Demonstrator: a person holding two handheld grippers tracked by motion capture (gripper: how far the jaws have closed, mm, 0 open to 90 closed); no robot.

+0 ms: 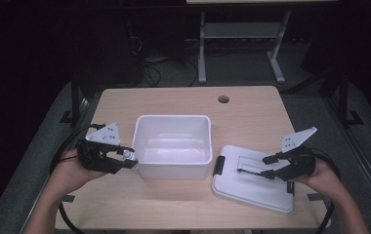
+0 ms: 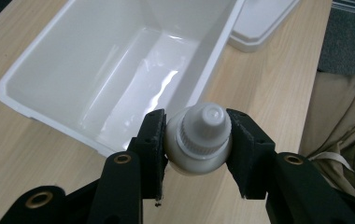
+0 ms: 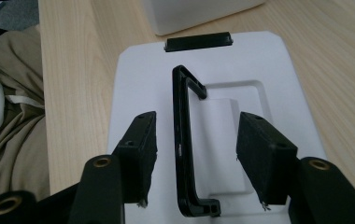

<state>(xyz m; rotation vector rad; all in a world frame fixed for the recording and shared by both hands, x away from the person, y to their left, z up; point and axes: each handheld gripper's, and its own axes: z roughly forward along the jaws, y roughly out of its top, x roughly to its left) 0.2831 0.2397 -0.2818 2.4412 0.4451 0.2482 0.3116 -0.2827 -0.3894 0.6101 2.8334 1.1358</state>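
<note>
My left gripper (image 1: 129, 160) (image 2: 197, 145) is shut on a small white bottle (image 1: 130, 155) (image 2: 199, 133) with a ribbed cap, held just off the left wall of the white plastic box (image 1: 172, 118) (image 2: 68, 65). The box is open and holds nothing. To its right the box's white lid (image 1: 244, 185) (image 3: 133, 79) lies flat on the table. Its black handle (image 1: 250, 170) (image 3: 182, 135) stands raised. My right gripper (image 1: 267, 166) (image 3: 196, 154) hovers over the lid, open, one jaw on each side of the handle without touching it.
A black latch (image 1: 218, 165) (image 3: 198, 41) sits on the lid's end nearest the box. The wooden table (image 1: 183, 100) has a cable hole (image 1: 223, 99) at the back. Beyond it is a dark floor with desk legs and cables.
</note>
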